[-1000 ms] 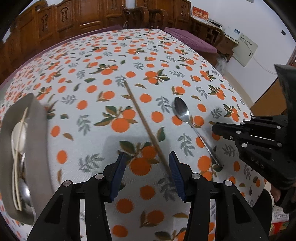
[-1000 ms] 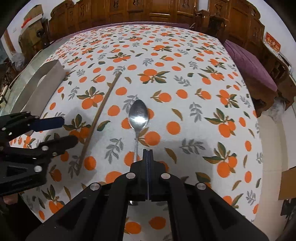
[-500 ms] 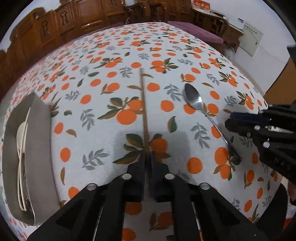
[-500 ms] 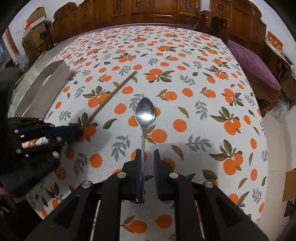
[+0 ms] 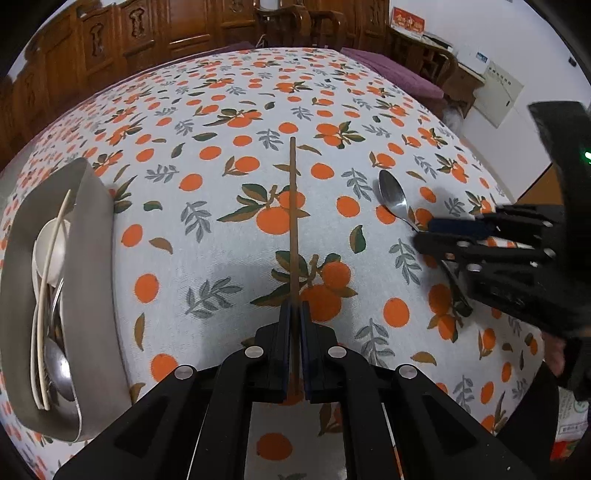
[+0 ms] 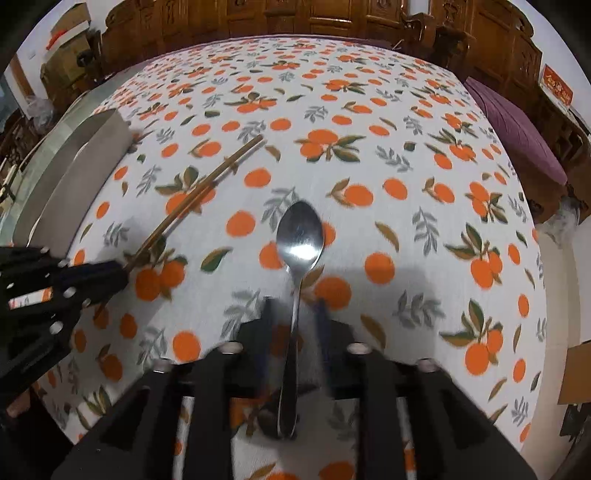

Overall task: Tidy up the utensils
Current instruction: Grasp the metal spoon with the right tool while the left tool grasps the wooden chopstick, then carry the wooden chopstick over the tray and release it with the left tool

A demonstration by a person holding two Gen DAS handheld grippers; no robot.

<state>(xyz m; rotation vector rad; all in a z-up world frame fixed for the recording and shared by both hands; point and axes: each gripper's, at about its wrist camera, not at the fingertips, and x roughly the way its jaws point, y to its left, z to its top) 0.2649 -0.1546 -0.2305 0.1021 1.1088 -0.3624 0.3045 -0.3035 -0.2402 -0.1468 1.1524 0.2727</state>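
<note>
Orange-print tablecloth [image 5: 221, 258] covers the table, carved wood panelling behind. Left of the chopsticks [image 5: 292, 221], a grey tray [image 5: 96, 229] holds utensils. Left gripper [image 5: 294, 321] pinches the chopsticks, which point away. Right gripper [image 6: 294, 317] stands apart around the spoon [image 6: 299, 251], bowl pointing away.

No writing can be read: gold characters on the red wall plaque [image 5: 407, 24] are too blurred.
</note>
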